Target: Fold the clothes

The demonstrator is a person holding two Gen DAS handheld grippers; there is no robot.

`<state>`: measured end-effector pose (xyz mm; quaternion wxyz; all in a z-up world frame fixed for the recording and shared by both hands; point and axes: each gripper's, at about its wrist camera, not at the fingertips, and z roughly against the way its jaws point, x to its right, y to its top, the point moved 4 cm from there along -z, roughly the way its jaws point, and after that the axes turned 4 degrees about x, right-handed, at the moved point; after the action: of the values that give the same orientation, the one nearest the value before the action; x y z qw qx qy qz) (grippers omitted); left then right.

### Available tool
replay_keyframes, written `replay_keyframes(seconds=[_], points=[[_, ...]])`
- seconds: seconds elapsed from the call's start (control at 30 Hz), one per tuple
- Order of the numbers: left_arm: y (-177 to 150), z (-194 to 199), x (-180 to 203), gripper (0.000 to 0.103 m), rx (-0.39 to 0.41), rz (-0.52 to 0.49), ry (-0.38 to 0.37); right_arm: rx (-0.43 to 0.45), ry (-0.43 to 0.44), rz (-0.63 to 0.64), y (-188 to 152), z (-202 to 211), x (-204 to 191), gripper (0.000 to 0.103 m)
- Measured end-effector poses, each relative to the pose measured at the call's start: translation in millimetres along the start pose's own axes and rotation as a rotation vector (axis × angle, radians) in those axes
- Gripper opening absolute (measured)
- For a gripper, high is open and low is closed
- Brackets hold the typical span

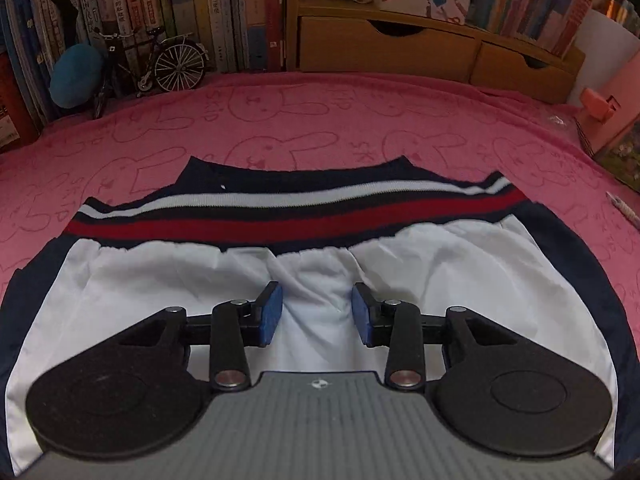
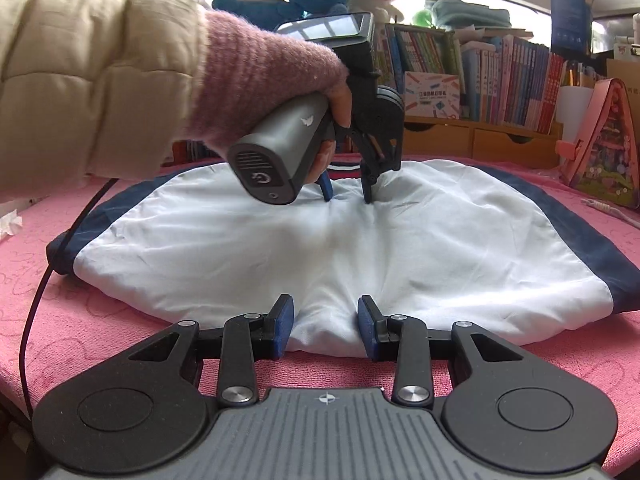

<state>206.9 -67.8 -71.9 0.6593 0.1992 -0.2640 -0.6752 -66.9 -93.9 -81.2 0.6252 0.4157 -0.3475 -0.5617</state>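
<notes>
Clothes here are one white garment (image 2: 400, 240) with navy side panels and a red, white and navy striped band (image 1: 280, 216), spread flat on the pink rabbit-print cloth (image 1: 320, 120) covering the worktop. At left in the right wrist view, a hand (image 2: 336, 100) in a pink knitted cuff and cream padded sleeve (image 2: 80, 80) holds the left gripper (image 2: 348, 196), tilted down, jaws partly open, tips on the white fabric with a ridge between them, not clamped. Nearer, the right gripper (image 2: 326, 328) has jaws partly open astride the garment's near edge; whether they pinch it I cannot tell.
</notes>
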Motion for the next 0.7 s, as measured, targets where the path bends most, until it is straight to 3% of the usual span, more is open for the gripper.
replay_keyframes(seconds=[0.07, 0.27, 0.33, 0.43, 0.53, 0.7], points=[[9.5, -4.0, -2.0, 0.037, -0.026, 0.030, 0.001, -0.001, 0.003, -0.002, 0.3, -1.1, 0.3, 0.036], [-0.3, 7.9, 4.3, 0.036, -0.014, -0.041, 0.023, 0.001, 0.010, 0.005, -1.4, 0.5, 0.8, 0.036], [-8.9, 23.9, 7.2, 0.035, -0.009, -0.052, -0.011, 0.003, 0.011, 0.006, -1.1, 0.4, 0.9, 0.036], [-31.9, 61.8, 13.6, 0.035, 0.033, -0.107, -0.098, 0.003, 0.010, 0.003, 0.1, -1.0, 1.2, 0.036], [-65.3, 93.3, 17.9, 0.035, 0.011, -0.145, -0.160, 0.005, 0.009, 0.004, 0.4, -1.6, 1.1, 0.036], [-111.9, 107.5, 14.4, 0.035, -0.097, -0.141, -0.184, 0.006, 0.009, 0.005, 0.9, -2.6, 2.3, 0.036]])
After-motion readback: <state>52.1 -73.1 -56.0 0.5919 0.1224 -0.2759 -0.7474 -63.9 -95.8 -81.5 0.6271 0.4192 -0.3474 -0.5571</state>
